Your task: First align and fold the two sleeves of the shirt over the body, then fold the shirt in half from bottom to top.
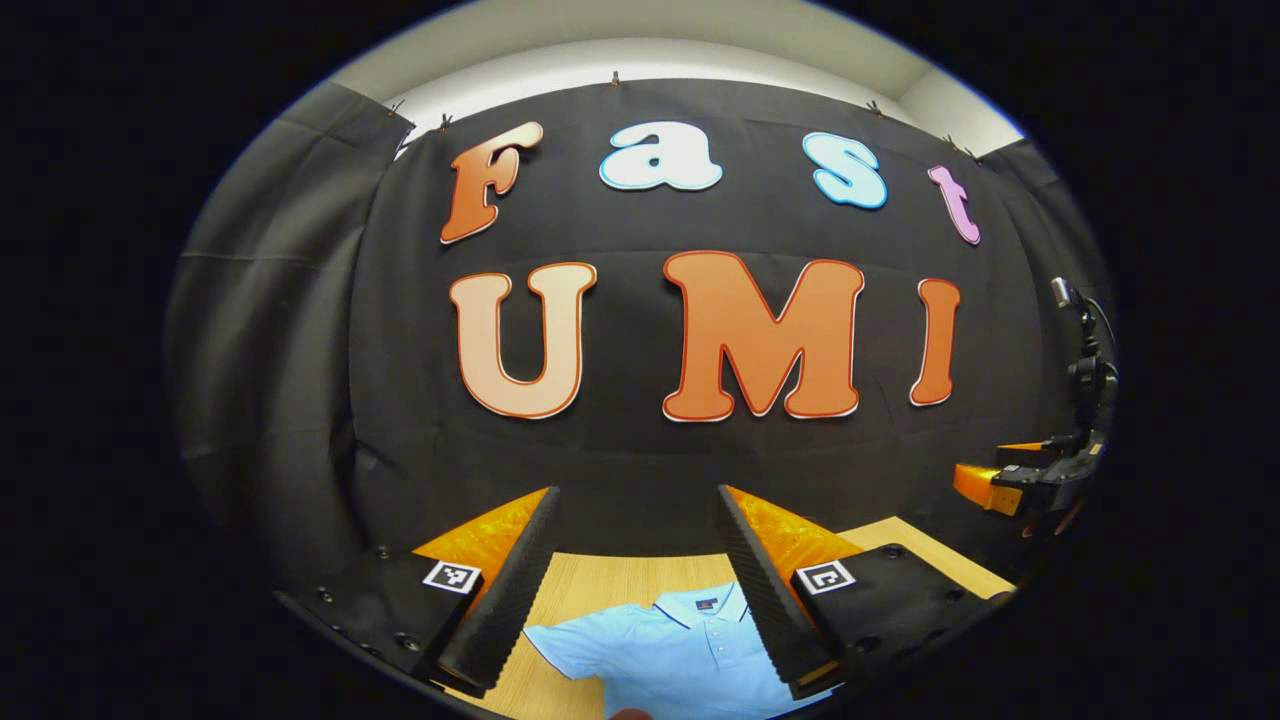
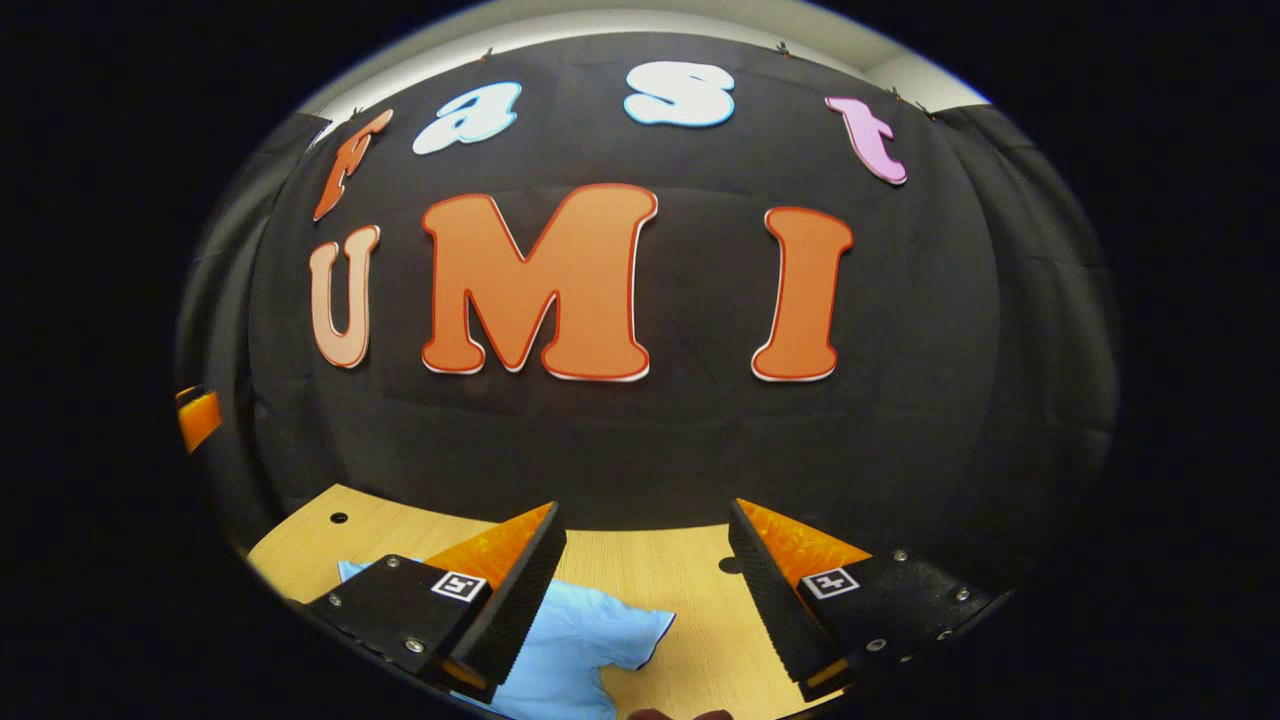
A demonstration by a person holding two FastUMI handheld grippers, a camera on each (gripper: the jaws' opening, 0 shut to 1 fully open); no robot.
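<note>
I hold both tongs, left [image 1: 636, 500] and right [image 2: 647, 510], spread apart above the light blue shirt [image 1: 670, 655] lying flat on the table [image 1: 610, 580].

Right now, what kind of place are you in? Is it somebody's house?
Probably not a house: it looks like a recording booth. A black cloth wall hangs behind a bare wooden table, and one light blue shirt lies spread flat.

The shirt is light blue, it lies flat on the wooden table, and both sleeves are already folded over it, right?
Not quite. The shirt is light blue and lies on the wooden table, but its sleeves still stick out unfolded, as both gripper views show.
</note>
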